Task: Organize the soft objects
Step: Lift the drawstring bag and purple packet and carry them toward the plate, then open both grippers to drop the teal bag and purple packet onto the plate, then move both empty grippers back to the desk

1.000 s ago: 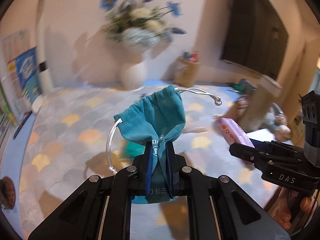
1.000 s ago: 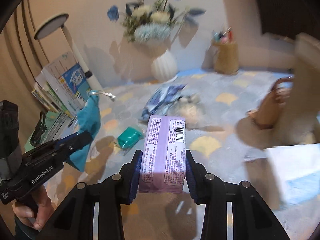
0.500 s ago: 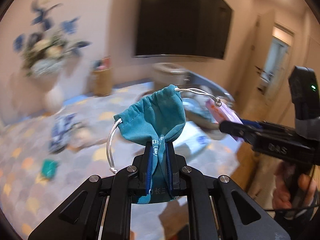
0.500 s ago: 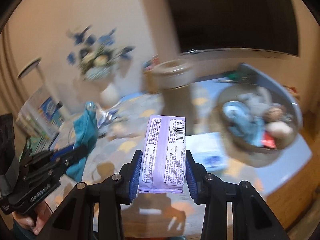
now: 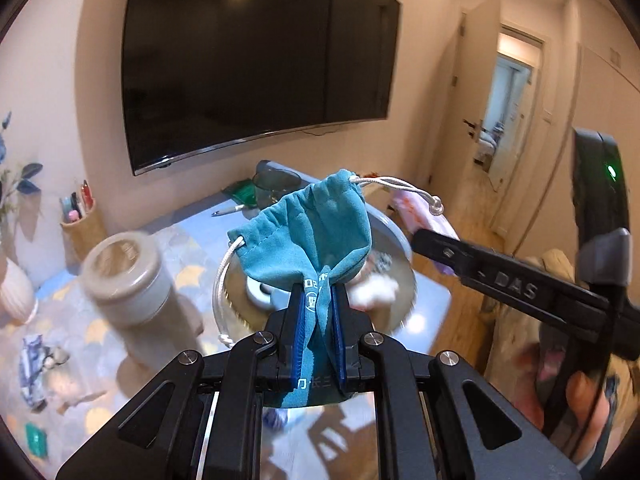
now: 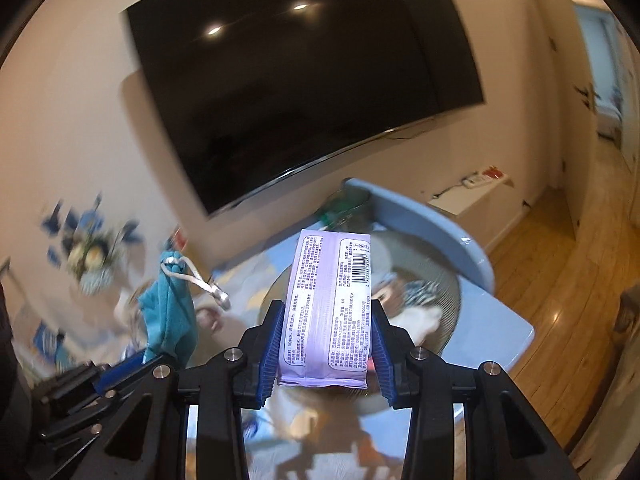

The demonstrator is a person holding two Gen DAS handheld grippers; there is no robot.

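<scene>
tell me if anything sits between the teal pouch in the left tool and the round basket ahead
Nothing visible does. The teal pouch, clamped in the left tool, hangs in front of the basket; the lidded jar stands off to the left.

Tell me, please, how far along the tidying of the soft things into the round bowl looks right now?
Partly done. The round bowl already holds some soft pieces. In hand: the left gripper is clamped on the teal drawstring pouch, and the right gripper on the purple tissue pack, both held above the bowl. Left: releasing them, then the blue-and-white cloth and the small green item on the table.
</scene>
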